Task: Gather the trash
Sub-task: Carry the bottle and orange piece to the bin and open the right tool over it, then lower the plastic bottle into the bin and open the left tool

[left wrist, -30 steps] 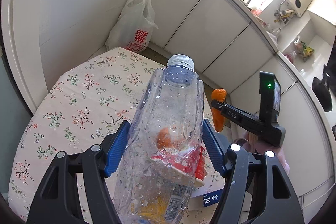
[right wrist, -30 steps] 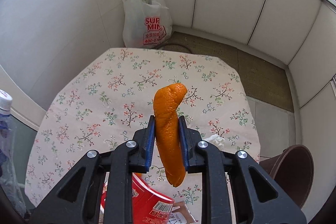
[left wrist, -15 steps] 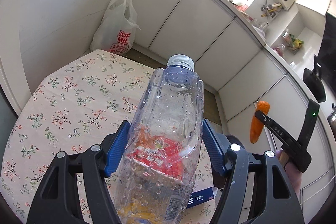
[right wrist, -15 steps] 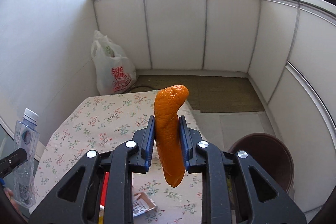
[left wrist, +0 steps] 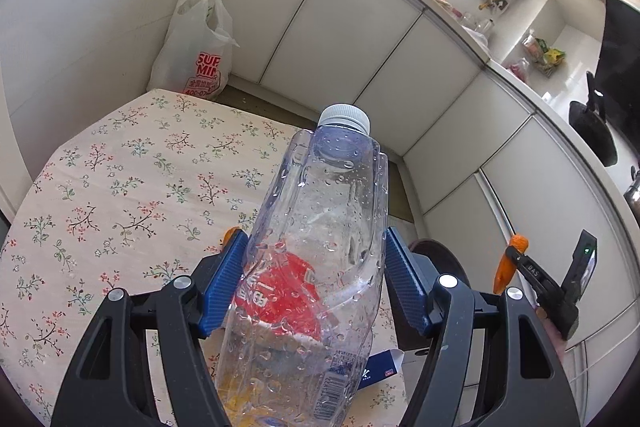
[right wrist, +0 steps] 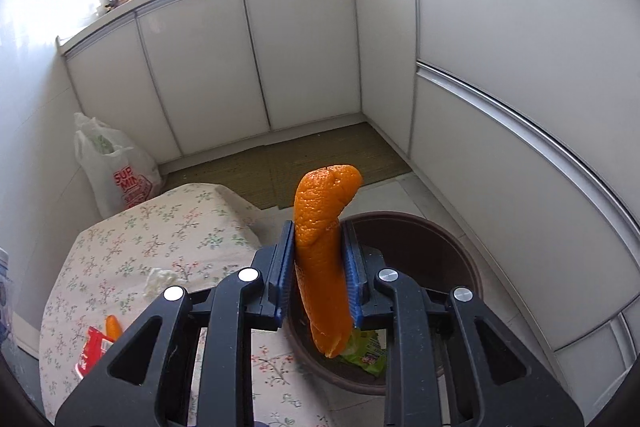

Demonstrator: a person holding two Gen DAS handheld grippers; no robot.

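Upright, curled orange peel (right wrist: pixel 326 259), pebbled skin

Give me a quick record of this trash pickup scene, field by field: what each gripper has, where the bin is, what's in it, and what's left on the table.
left gripper: shut on clear plastic bottle, white cap on
right gripper: shut on orange peel, held above the bin
bin: brown, round, on the floor beside the table
bin contents: green wrapper
table: floral cloth
left on table: red packet, small orange peel piece, white crumpled scrap
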